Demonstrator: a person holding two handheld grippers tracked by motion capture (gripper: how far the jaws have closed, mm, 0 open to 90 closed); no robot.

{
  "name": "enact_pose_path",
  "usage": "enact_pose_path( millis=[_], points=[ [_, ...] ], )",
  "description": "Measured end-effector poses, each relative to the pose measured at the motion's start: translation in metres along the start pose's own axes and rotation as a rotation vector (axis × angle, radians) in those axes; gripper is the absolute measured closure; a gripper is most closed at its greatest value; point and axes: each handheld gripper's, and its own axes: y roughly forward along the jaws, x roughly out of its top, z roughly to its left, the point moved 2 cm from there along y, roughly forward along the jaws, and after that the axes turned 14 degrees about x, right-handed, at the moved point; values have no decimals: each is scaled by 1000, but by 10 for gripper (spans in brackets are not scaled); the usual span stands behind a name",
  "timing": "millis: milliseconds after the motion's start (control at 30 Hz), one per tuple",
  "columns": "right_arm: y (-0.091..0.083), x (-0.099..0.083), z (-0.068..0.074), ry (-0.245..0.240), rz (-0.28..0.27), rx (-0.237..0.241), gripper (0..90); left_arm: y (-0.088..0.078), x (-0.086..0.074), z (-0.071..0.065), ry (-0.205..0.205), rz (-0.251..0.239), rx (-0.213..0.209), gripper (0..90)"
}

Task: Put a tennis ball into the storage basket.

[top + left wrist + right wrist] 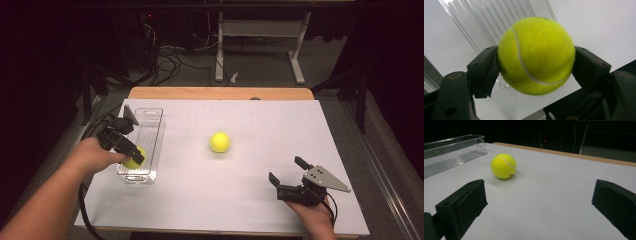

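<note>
High view places the left gripper [134,156] at the left side of the white table [240,200], over the near end of a clear plastic tray [152,131] that lies lengthwise near the table's left edge. Its jaws are clamped on a yellow tennis ball [134,159], which sits above the tray's near end; whether the ball touches the tray floor cannot be told. Left gripper view shows that held tennis ball [536,55] pressed on both sides by the black pads, its white seam curving down the front, with the tray's ribbed floor [489,27] behind and below it. A second tennis ball [220,142] rests on the bare table near the middle, well apart from the tray. The right gripper [286,172] rests near the table's front right corner, jaws spread wide with nothing between them. Right gripper view looks across the table between those open jaws toward the second ball [503,166] and the tray's far wall [454,143].
</note>
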Motion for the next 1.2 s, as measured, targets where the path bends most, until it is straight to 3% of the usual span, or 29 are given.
enact_pose_path(
  millis=[500, 1200],
  points=[
    [-1, 0, 0, -1, -2, 1, 2, 16, 3, -3, 3, 15, 6, 271],
    [0, 0, 0, 0, -2, 3, 2, 29, 8, -8, 11, 30, 50, 271]
  ],
)
